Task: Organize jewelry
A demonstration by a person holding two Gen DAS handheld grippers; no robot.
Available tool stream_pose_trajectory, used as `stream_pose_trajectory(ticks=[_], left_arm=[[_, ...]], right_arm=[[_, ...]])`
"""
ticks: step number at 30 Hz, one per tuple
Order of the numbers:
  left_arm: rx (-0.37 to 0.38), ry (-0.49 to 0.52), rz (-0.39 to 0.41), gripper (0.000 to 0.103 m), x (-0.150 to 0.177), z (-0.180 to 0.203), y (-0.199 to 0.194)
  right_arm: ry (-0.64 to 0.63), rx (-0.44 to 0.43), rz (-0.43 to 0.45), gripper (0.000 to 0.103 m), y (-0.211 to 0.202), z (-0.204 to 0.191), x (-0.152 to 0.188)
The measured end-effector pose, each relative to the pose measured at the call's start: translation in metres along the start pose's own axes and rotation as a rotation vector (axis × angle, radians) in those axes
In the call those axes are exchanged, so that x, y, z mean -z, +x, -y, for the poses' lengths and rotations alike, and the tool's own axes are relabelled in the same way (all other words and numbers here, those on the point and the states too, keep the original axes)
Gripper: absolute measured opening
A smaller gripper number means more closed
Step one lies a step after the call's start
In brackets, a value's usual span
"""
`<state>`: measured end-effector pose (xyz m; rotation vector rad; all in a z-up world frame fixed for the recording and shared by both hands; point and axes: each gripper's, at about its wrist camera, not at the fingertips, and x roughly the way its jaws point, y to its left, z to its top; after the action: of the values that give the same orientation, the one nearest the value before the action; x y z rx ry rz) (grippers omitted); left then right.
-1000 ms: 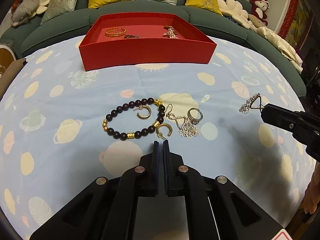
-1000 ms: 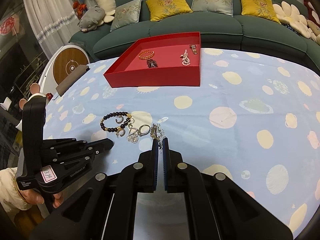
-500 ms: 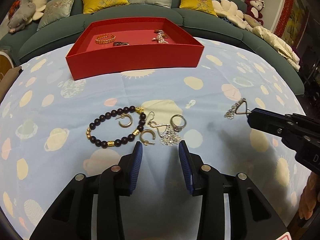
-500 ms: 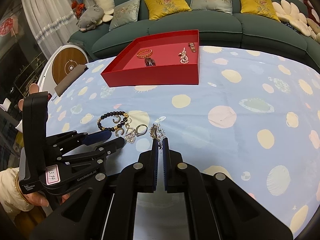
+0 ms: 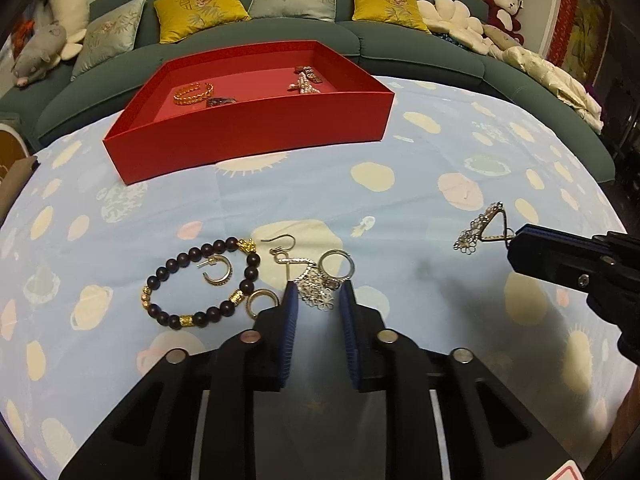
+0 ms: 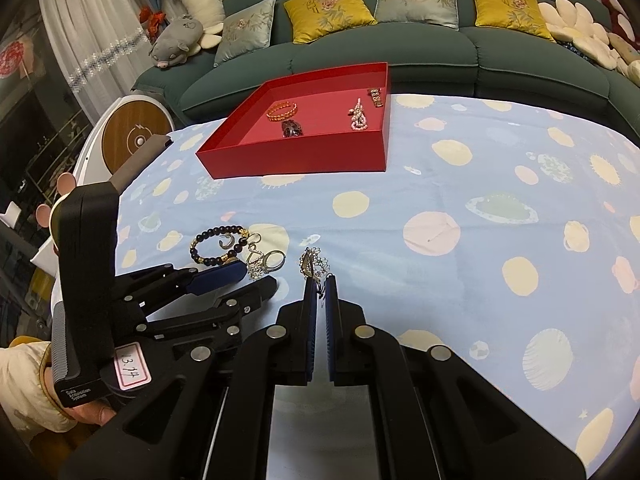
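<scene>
My left gripper (image 5: 319, 292) is open, its jaws on either side of a silver filigree earring (image 5: 316, 294) in a small jewelry pile. The pile holds a dark bead bracelet (image 5: 200, 280), gold hoop earrings (image 5: 218, 272) and a silver ring (image 5: 338, 266). My right gripper (image 6: 320, 280) is shut on a triangular silver earring (image 6: 312, 262), held above the cloth; it also shows in the left wrist view (image 5: 482, 226). A red tray (image 5: 248, 136) at the back holds a gold bracelet (image 5: 194, 94), a dark piece (image 5: 220, 101) and a pearl piece (image 5: 304, 84).
The table wears a light blue cloth with planet prints (image 6: 460, 200). A green sofa with cushions (image 6: 400, 40) curves behind it. A round wooden-faced object (image 6: 134, 140) stands off the table's left edge.
My left gripper opened and moved forward to straddle the silver earring in the pile. My right gripper, still holding the triangular earring, stayed roughly in place.
</scene>
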<state>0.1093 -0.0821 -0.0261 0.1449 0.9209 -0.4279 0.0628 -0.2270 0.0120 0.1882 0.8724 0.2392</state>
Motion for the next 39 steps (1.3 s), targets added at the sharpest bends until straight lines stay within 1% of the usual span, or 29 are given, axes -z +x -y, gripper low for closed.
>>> stream_pose_trajectory(ticks=[1,3,6,7,9,18,27,34,39], left_arm=[[0.0,-0.001,0.001,0.004,0.0,-0.002,0.0],[0.015,-0.005,-0.004,0.002,0.0,-0.005,0.0],[0.017,0.003,-0.003,0.0,0.0,-0.006,-0.003],[0.016,0.004,0.001,0.0,0.0,-0.006,-0.005],[0.044,-0.008,-0.006,0.0,0.0,-0.009,-0.009],[0.113,-0.01,0.034,0.0,0.003,-0.011,-0.043],[0.165,-0.06,0.102,0.0,-0.008,-0.026,-0.086],[0.174,-0.095,0.158,0.0,-0.022,-0.038,-0.111],[0.157,-0.113,0.203,0.0,-0.045,-0.045,-0.126]], right_arm=[[0.001,0.0,0.001,0.003,0.0,0.001,0.0],[0.006,0.001,0.002,0.003,-0.001,0.003,0.0],[0.009,0.0,0.006,0.003,-0.003,0.004,-0.002],[0.009,0.0,0.008,0.003,-0.003,0.004,-0.002],[0.006,-0.001,0.013,0.003,-0.005,0.003,-0.003],[0.001,-0.004,0.024,0.003,-0.008,-0.002,-0.005],[-0.02,-0.016,0.043,0.003,-0.012,-0.015,-0.012],[-0.043,-0.034,0.076,0.003,-0.019,-0.032,-0.024],[-0.056,-0.036,0.121,0.003,-0.027,-0.044,-0.042]])
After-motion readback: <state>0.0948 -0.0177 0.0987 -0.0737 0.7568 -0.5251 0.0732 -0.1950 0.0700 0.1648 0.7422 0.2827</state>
